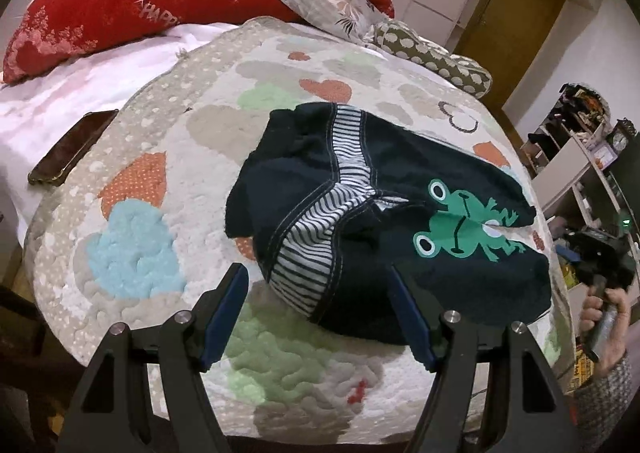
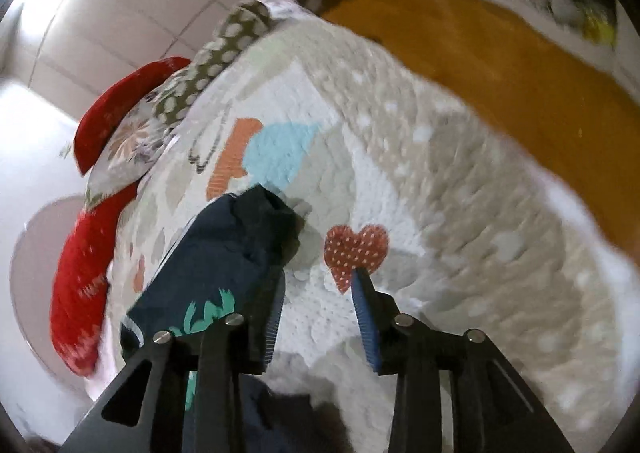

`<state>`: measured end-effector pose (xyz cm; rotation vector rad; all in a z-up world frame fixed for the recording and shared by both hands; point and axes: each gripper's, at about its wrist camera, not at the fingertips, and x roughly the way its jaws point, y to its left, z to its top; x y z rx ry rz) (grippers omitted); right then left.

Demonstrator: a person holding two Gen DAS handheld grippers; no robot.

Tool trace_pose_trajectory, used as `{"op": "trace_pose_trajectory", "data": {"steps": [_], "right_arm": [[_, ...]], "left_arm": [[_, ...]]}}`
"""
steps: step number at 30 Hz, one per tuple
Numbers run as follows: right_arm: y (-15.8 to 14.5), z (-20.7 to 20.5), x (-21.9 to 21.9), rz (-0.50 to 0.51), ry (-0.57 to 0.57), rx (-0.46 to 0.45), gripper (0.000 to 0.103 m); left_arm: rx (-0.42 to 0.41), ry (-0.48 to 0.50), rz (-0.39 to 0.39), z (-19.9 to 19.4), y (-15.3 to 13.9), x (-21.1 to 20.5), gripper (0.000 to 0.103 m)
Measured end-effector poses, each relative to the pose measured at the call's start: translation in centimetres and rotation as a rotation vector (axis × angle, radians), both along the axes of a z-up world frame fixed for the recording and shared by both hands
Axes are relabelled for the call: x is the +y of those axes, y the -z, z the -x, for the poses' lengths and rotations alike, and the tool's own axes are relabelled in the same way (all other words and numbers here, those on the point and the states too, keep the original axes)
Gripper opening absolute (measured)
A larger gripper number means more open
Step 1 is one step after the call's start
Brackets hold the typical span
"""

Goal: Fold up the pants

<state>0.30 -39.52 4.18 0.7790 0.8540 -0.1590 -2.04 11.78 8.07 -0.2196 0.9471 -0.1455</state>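
Pants (image 1: 376, 213), dark navy with a striped waistband and a green frog print, lay bunched on the heart-patterned quilt (image 1: 152, 181) covering the bed. Looked rumpled and roughly doubled over, legs heaped rather than aligned, frog print creased across its middle. Judged early in the fold: no flat, squared stack yet; smoothing, laying out and the real folds all seemingly left.

Left gripper (image 1: 318, 277) hung just above the near edge of the cloth, jaws spread wide, grasping nothing; right-hand finger overlapped the dark fabric in the picture, contact not certain. Right gripper (image 2: 320, 285) hovered over bare quilt beside the cloth, jaws likewise released, a red dotted heart (image 2: 356, 249) showing between the tips.

From the left wrist: saw the whole garment, waistband and frog, plus red pillows (image 1: 120, 13), a floral pillow (image 1: 324, 1), a dark phone-like slab (image 1: 72, 149) on the white sheet, shelves and a door beyond, and the other hand holding its tool at the far right edge. From the right wrist, tilted and blurred: saw only one navy end with a scrap of green print, just left of the left finger, but also the orange floor (image 2: 500, 41) past the quilt's edge, hidden in the other view.
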Motion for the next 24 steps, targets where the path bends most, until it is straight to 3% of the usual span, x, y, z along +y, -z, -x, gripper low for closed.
{"op": "trace_pose_trajectory", "data": {"steps": [4,13,18,24], "right_arm": [[-2.1,0.6,0.0,0.115,-0.059,-0.032,0.054],[-3.4,-4.1,2.4,0.323,-0.295,-0.015,0.054],[-4.6,-7.6,4.9,0.333,-0.422,-0.049,0.054],[-4.6,-12.8,8.6,0.338,-0.56,-0.045,0.058]], "left_arm": [[0.009,0.032,-0.027,-0.9,-0.1,-0.9,0.071],[0.024,0.21,-0.064,-7.0,-2.5,-3.6,0.075],[0.094,0.291,-0.065,-13.3,-1.1,-5.4,0.075],[0.17,0.378,0.014,-21.7,1.6,-7.7,0.075]]}}
